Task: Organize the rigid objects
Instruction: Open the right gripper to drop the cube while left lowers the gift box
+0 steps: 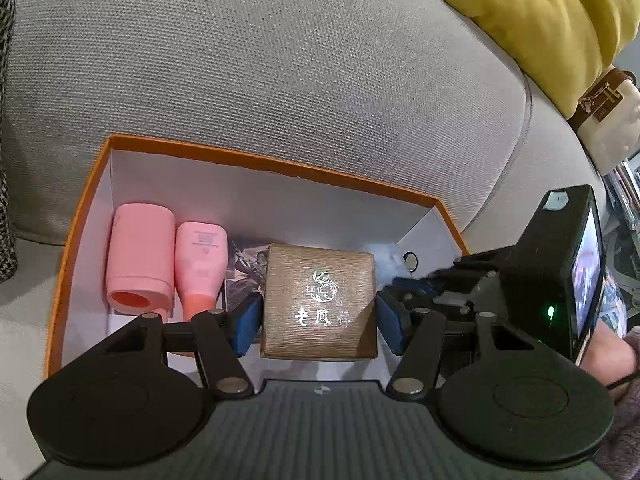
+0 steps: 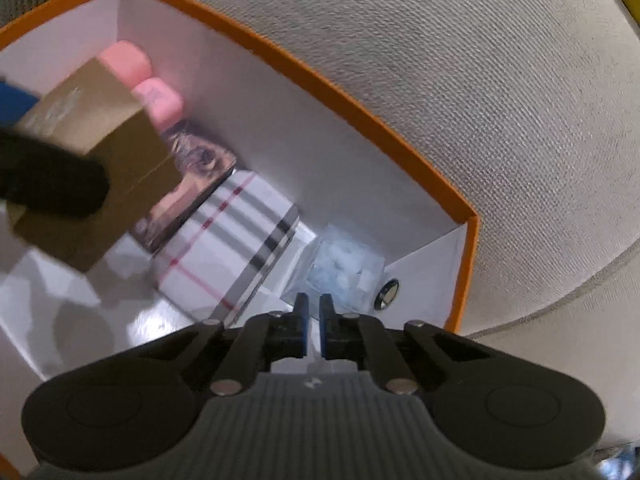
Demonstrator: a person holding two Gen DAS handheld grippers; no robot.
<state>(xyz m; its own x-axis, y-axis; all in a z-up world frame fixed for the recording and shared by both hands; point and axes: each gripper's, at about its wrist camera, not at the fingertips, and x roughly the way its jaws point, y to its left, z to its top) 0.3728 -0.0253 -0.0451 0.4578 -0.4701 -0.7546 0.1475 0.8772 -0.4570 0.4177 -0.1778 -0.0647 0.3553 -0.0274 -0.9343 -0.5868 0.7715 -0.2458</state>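
Note:
My left gripper [image 1: 319,320] is shut on a brown ribbed gift box [image 1: 320,280] with silver lettering, its blue pads pressing both sides. It holds the box above an orange-rimmed carton [image 1: 272,164] with white walls. A pink cylinder [image 1: 140,256] and a pink bottle [image 1: 200,264] lie inside at the left. In the right wrist view the brown box [image 2: 120,152] hangs over a picture-printed box [image 2: 192,184] and a plaid box [image 2: 228,248]. My right gripper [image 2: 314,300] is shut and empty, low in the carton's [image 2: 320,76] right corner, just before a clear packet [image 2: 344,268].
The carton rests on a grey sofa cushion [image 1: 280,60]. A yellow pillow [image 1: 540,12] and a cream bag with a brown band [image 1: 604,120] lie at the far right. Houndstooth fabric [image 1: 6,120] borders the left. A metal eyelet [image 2: 387,294] sits in the carton's end wall.

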